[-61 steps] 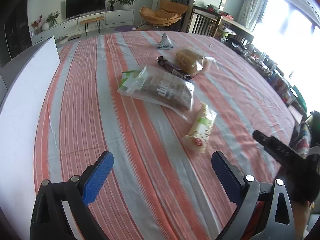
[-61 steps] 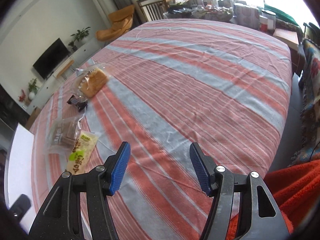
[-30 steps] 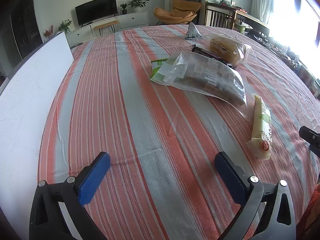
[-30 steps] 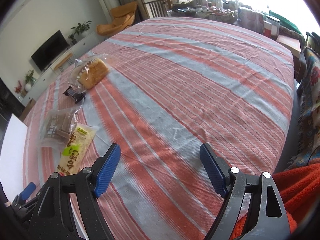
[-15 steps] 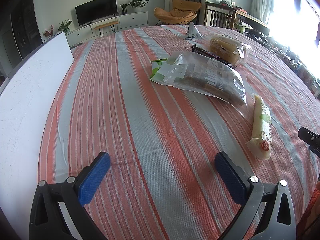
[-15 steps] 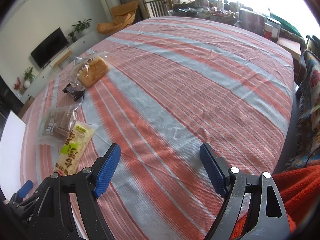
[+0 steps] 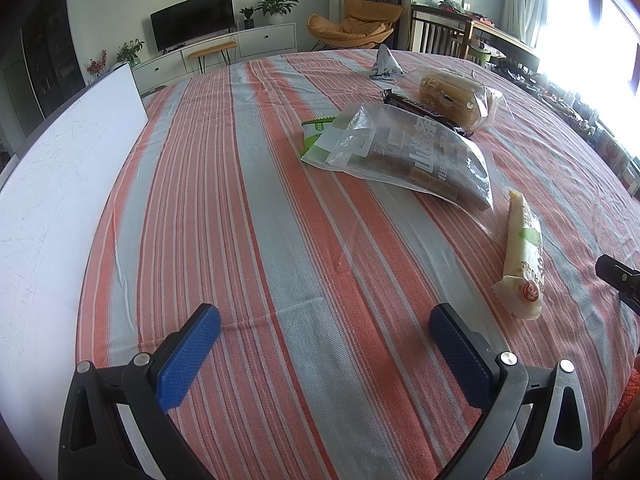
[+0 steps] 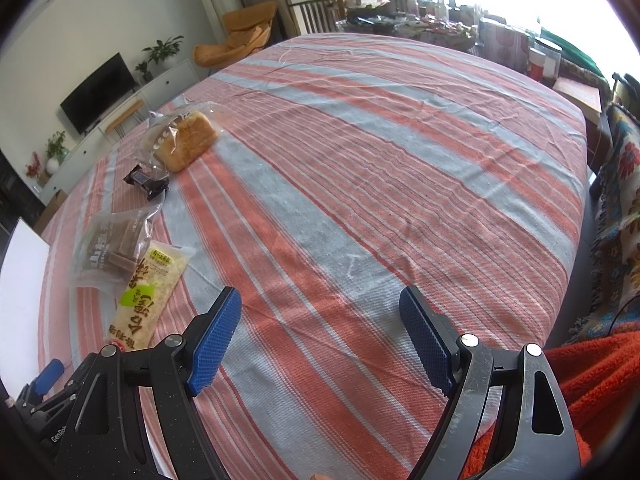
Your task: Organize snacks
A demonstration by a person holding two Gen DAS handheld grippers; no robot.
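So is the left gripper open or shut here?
Open. The left gripper shows its blue pads spread wide over bare tablecloth, holding nothing.

Striped tablecloth (image 7: 256,240) carries snack packets (image 7: 404,152), whiteboard (image 7: 52,184).

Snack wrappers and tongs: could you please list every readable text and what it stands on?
"GenRo", cut off: left tongs, on the black frame, right wrist view.
Clear cake bag: large white Chinese characters, warped, unreadable.
Yellow snack pack: Chinese print, blurred.
Green packet: letters cut off.
Chocolate bar: too small.
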